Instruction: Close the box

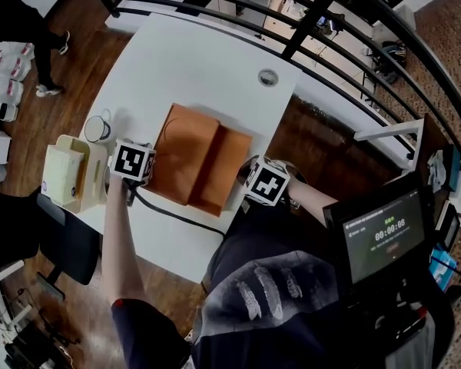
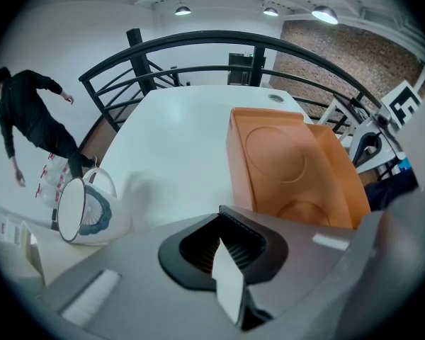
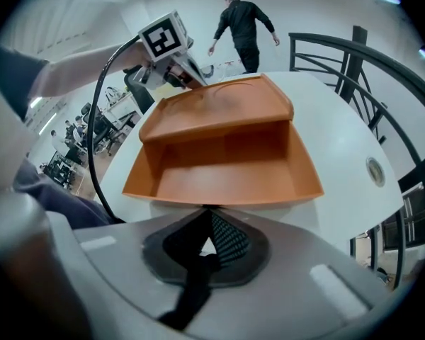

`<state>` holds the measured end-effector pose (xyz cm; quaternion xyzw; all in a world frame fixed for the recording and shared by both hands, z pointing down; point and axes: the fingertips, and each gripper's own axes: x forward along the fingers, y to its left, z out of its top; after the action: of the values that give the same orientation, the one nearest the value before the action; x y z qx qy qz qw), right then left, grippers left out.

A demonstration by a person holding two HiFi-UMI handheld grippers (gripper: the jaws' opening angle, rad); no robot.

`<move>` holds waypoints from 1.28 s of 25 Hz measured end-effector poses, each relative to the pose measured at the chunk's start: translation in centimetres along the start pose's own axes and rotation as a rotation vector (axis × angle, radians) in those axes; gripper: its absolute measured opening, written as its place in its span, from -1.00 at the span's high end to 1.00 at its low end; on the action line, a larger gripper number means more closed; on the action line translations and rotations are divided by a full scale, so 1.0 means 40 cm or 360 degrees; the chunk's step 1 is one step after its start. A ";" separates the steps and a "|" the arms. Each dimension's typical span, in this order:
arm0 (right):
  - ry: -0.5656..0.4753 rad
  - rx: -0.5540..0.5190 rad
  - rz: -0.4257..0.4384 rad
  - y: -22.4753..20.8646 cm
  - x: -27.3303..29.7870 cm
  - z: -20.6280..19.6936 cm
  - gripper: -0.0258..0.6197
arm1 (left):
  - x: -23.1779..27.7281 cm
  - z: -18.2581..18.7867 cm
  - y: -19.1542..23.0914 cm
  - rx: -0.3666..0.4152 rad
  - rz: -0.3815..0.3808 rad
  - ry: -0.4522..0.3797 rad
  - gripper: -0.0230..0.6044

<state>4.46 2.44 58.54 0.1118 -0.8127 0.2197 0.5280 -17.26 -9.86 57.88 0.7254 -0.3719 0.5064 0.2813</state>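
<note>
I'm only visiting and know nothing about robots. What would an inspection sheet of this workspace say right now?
Surface: white table with a round grommet.
Job's things: orange box, open, not yet closed.
Clutter: mug and cream-coloured box by the table's left edge.
Grippers: left gripper, jaws together, empty, beside the orange box; right gripper, jaws together, at the box's near rim.
Cables: black cable runs from the left gripper across the table.
Surroundings: black railing, wooden floor, screen, a person beyond the table.
</note>
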 end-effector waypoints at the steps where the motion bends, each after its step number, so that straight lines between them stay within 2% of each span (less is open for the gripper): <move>1: -0.0002 -0.0003 -0.0003 0.000 0.002 0.005 0.91 | 0.001 -0.001 0.002 0.0001 -0.0001 -0.0001 0.88; 10: -0.0021 0.0005 0.0008 0.001 0.012 0.026 0.91 | 0.003 -0.005 0.026 0.0040 0.0056 0.0025 0.88; 14: -0.0038 -0.0006 0.0008 0.003 0.007 0.040 0.91 | 0.002 0.005 0.000 0.0022 -0.0008 -0.0002 0.88; 32: -0.0061 -0.0044 0.0045 0.001 0.029 0.098 0.91 | 0.010 -0.002 0.016 0.0013 -0.0012 0.0011 0.88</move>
<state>0.79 0.68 58.25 0.0972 -0.8271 0.2136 0.5107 -17.74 -10.27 58.30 0.7261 -0.3662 0.5093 0.2814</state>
